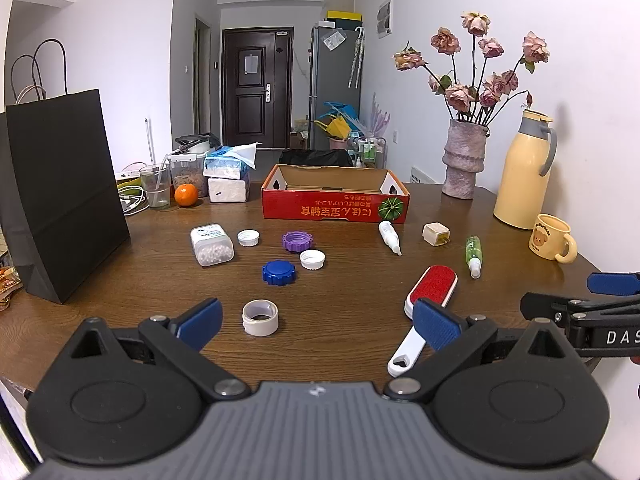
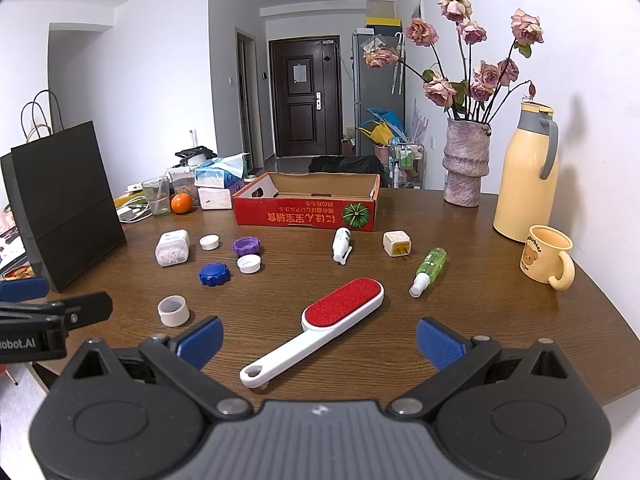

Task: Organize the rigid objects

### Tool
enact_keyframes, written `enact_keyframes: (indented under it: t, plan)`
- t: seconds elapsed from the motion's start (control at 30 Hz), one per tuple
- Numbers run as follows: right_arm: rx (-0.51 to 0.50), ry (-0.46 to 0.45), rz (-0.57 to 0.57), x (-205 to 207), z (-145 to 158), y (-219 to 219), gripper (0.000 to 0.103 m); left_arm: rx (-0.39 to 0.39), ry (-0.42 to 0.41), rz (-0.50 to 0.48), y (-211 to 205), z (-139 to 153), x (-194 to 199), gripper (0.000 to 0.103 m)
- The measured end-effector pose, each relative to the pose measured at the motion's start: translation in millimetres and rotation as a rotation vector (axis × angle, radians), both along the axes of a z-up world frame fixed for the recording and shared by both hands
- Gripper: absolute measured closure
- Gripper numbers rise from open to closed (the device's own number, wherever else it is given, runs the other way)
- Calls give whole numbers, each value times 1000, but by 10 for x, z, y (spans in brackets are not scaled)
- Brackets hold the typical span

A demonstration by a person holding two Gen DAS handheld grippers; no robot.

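Wooden table (image 2: 460, 320) carries red box (image 2: 306, 210), lint brush (image 2: 320, 326), scattered caps (image 2: 214, 274), vase (image 2: 464, 162), mug (image 2: 546, 256).

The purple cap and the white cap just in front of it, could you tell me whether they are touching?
Apart. In the left wrist view a thin strip of bare table shows between the purple cap and the white cap.

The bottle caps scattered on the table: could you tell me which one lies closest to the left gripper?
The blue ridged cap. The purple ring cap and both white caps sit farther back toward the red box.
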State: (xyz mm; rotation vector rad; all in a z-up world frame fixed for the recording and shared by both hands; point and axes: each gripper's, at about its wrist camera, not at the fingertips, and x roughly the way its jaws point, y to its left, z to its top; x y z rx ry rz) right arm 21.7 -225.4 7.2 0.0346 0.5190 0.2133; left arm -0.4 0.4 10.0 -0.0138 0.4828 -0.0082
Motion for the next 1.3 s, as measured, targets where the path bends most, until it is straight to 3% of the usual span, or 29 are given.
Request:
enact_keyframes:
  t: [0.3, 1.3]
  plan:
    - [-29, 3, -6, 79, -1, 34, 0, 0, 4, 14, 49, 41, 63, 0]
    - [-51, 137, 2, 869, -544, 306, 0, -44, 109, 82, 314, -464, 847, 0]
